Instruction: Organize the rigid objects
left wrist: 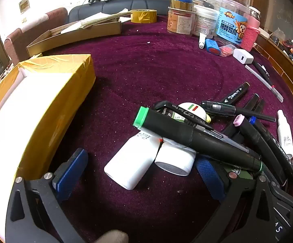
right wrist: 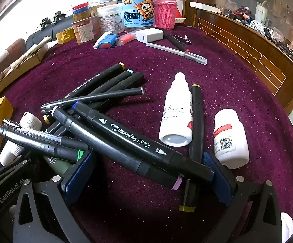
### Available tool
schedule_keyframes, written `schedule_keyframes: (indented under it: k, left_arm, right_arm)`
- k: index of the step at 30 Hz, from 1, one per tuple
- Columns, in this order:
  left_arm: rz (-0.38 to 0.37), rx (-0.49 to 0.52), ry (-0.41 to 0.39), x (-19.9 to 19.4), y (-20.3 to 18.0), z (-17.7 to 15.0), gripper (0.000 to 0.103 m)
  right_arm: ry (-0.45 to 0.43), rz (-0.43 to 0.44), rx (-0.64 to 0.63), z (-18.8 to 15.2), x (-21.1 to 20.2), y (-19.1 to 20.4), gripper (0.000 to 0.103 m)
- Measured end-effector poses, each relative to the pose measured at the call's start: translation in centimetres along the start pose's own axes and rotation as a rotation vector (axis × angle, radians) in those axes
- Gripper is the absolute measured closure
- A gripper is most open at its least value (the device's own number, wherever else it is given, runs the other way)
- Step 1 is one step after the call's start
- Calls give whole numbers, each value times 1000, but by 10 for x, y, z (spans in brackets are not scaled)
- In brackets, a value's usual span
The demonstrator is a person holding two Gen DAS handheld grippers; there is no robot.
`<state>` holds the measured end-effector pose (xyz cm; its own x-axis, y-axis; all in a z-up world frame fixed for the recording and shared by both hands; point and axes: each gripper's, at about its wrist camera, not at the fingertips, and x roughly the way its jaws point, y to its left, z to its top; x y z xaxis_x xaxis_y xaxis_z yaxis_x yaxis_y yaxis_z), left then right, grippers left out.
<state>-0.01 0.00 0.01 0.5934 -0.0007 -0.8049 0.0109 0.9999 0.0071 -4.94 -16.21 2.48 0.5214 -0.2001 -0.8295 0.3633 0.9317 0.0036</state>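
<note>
Spreading wide, the left gripper [left wrist: 140,172] holds nothing as its blue pads flank two white pill bottles [left wrist: 132,162] lying on the purple tablecloth [left wrist: 156,64], a green-capped marker [left wrist: 195,135] resting across them. The right gripper [right wrist: 146,172] also stands open, empty, under a heap of black art markers [right wrist: 126,139]; a white squeeze bottle [right wrist: 176,113] and a QR-labelled pill bottle [right wrist: 230,139] lie just beyond. A yellow-taped box [left wrist: 65,95], white inside, sits left; snack jars [right wrist: 138,6] line the far edge.
</note>
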Motion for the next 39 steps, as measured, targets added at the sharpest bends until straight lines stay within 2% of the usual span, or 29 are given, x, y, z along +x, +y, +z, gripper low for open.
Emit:
schedule_keyframes:
  k: [7, 9, 13, 16, 21, 25, 28, 30, 31, 33, 35, 37, 39]
  left_arm:
    - [1, -1, 6, 0, 0, 0, 0]
    - [3, 9, 29, 1, 0, 2, 0]
    - [-40, 57, 79, -7, 8, -6, 0]
    - [-41, 74, 33, -16, 6, -20, 0]
    - [-36, 70, 31, -14, 6, -17, 0]
    - [-41, 79, 36, -13, 6, -16, 0]
    - [-75, 84, 43, -15, 10, -17, 0]
    - [-124, 62, 39, -23, 18, -19, 3]
    - [-158, 46, 24, -30, 22, -20, 3]
    - [-191, 48, -22, -47, 29, -23, 3]
    - [-187, 78, -71, -63, 32, -24, 3]
    - [-181, 102, -114, -74, 33, -21, 3]
    - [-172, 110, -139, -78, 34, -16, 3]
  right_arm:
    - [3, -2, 0, 0, 0, 0, 1]
    - [3, 0, 1, 0, 0, 0, 1]
    - [4, -4, -1, 0, 1, 3, 2]
    - [3, -4, -2, 1, 1, 1, 2]
    - [43, 56, -21, 3, -1, -6, 1]
    - [68, 36, -55, 2, 1, 1, 1]
    - [89, 46, -83, 1, -1, 3, 2]
    - [102, 50, -110, -2, -8, 4, 5]
    - [83, 52, -117, -5, -19, 2, 10]
    - [5, 72, -134, -10, -41, 0, 10]
    - [-157, 81, -149, -18, -74, -5, 10]
    - [-364, 4, -162, -21, -101, -9, 10]
    - [-400, -50, -176, -9, -98, -10, 10]
